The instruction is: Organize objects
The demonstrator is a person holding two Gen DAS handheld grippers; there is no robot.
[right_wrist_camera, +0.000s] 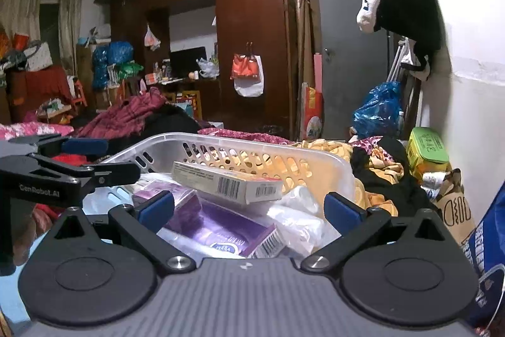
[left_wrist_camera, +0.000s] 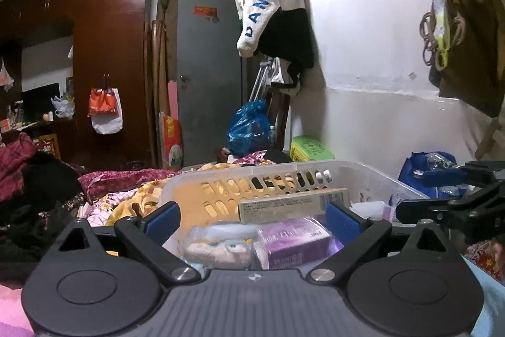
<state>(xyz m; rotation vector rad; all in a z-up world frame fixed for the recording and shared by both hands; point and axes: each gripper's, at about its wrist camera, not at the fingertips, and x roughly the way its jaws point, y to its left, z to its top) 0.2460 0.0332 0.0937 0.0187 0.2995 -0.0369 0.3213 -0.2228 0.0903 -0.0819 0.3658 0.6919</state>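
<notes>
On cluttered bedding (left_wrist_camera: 132,198): clear slotted basket (right_wrist_camera: 240,147), green tub (right_wrist_camera: 426,147) off to the right by the wall. Inside basket: beige carton (right_wrist_camera: 227,182) lying atop purple box (right_wrist_camera: 217,229), white bag (right_wrist_camera: 300,217) beside. Left gripper (left_wrist_camera: 252,218) spread wide, empty, just short of carton. Right gripper (right_wrist_camera: 249,207) wide too, empty, purple box between fingers.

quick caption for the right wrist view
Open right tool hovers over a translucent basket holding a beige carton atop a purple box.

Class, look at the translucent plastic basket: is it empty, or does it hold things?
It holds things. The basket contains a purple box, with a long beige carton lying across it and crumpled white plastic alongside.
</notes>
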